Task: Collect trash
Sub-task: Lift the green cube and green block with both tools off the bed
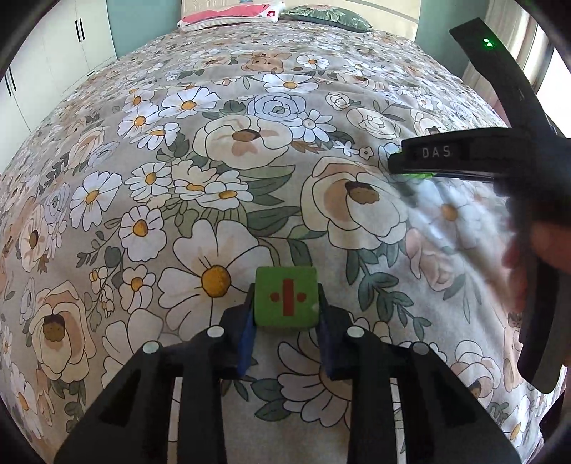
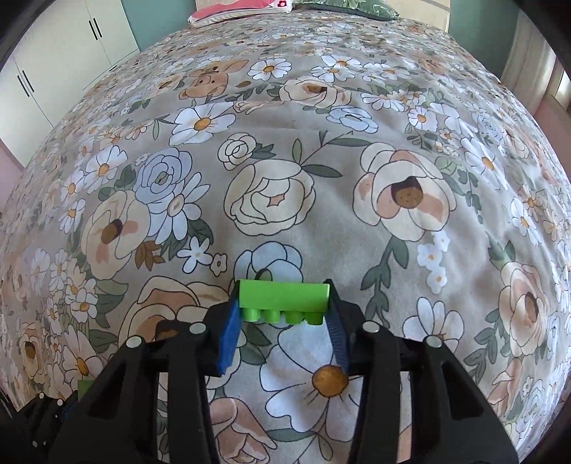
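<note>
Bed with floral bedspread (image 1: 249, 171) fills both views; I see no loose trash on the visible part of it, and no bin or bag anywhere in frame. Two pillows (image 1: 228, 14) at the far end, white wardrobe (image 2: 64, 53) along the left wall.

Left gripper (image 1: 285, 303): clamped on a green cube (image 1: 285, 301), red bar and two dots on its near face, held above the bedspread between the blue pads (image 1: 246, 339).

Right gripper (image 2: 283, 303): clamped on a green building brick (image 2: 283, 294), gripped end to end, studs facing the camera, also off the cloth. The left view shows this gripper from the side at right, green just visible at its tips.

Judgement: pickup is done for both items; what's left is the drop-off. Receptacle location can't be told from here.
</note>
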The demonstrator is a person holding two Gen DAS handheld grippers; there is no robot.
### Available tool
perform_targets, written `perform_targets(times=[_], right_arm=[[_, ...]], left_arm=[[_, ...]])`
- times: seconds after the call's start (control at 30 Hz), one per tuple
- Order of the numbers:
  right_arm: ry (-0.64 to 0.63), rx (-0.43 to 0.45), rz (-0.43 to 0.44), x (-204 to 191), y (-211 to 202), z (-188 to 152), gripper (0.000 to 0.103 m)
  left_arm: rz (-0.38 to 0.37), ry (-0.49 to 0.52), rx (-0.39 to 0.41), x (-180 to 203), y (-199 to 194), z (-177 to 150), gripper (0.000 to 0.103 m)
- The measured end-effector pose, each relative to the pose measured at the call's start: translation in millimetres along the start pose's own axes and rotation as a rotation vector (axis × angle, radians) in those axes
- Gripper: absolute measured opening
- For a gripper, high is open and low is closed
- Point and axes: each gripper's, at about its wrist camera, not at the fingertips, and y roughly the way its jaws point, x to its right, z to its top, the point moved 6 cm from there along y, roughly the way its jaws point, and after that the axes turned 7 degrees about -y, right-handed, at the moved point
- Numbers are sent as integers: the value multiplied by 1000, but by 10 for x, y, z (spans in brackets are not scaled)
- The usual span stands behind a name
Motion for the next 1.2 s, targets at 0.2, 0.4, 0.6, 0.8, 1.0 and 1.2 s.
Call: perform_targets(times=[0.2,0.4,0.6,0.8,1.0,1.2], right_arm=[[-33,27,-3,-5,-355,-23,44],[-111,85,-24,-67,-1124,-52,44],[-201,159,-45,-217,-2184,-232,45],[-327,239,-120,-486,-3403,-580,45],[-417,345,-150,-809,-4609,-1031,44],[-467,433,-169,-1074,-5575,-1517,44]], left_arm=[[8,34,8,-7,-235,-7,32],[35,111,78,59,-855,39,32],[47,140,180,116,-1812,124,32],[71,191,298,199,-2925,52,32],[96,214,426,249,-4026,-155,32],[98,239,518,345,-4890,-460,32]])
